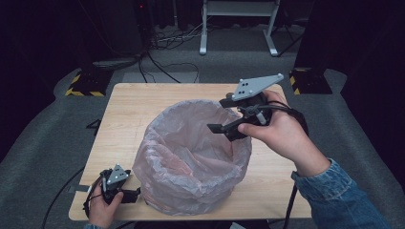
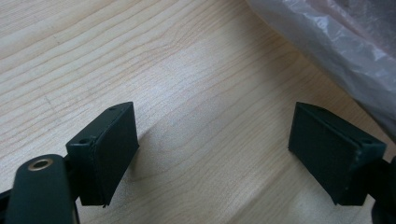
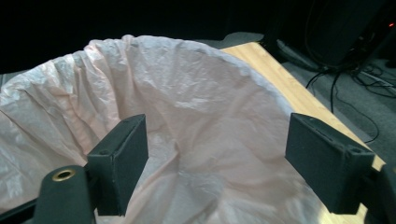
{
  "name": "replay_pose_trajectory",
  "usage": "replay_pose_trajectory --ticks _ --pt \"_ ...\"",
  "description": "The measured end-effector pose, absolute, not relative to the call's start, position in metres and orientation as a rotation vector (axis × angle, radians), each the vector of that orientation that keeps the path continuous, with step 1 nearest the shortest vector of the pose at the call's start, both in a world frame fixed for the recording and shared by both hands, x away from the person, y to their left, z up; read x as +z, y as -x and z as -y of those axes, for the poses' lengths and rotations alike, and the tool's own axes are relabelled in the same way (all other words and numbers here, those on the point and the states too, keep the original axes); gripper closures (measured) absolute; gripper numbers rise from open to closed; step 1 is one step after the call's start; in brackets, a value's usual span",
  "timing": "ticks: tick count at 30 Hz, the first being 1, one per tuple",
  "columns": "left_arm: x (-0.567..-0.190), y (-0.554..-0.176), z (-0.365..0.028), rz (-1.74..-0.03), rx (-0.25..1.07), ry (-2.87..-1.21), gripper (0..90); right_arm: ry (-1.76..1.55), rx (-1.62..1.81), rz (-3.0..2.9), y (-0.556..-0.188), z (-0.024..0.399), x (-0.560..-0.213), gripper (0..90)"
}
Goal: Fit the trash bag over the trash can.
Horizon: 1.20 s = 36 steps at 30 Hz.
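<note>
The thin translucent pinkish plastic bag already lines the round bin – both the left gripper and right gripper gape wide, holding nothing – so probably only rim tidying remains.

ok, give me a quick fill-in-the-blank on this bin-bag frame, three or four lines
1. The pinkish plastic bag lines a bin that stands on the ____ table.
2. The right gripper hangs above the bag's rim with its jaws ____.
3. The left gripper sits low by the table's near ____ corner, jaws open over bare wood.
4. Between the left gripper's jaws there is ____ held.

Missing words: wooden; open; left; nothing
</note>
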State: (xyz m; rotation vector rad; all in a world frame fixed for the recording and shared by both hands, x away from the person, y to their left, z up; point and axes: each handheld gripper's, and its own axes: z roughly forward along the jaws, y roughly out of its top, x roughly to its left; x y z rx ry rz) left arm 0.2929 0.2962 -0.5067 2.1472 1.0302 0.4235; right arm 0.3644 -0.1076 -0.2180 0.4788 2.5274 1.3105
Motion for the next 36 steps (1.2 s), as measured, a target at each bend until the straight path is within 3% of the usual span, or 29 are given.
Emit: replay_pose_trajectory --ticks 36 --pt "-0.507 -0.293 -0.297 -1.017 0.419 -2.155 15.5 -0.671 1.343 -2.379 -0.355 0.216 -0.260 21.6"
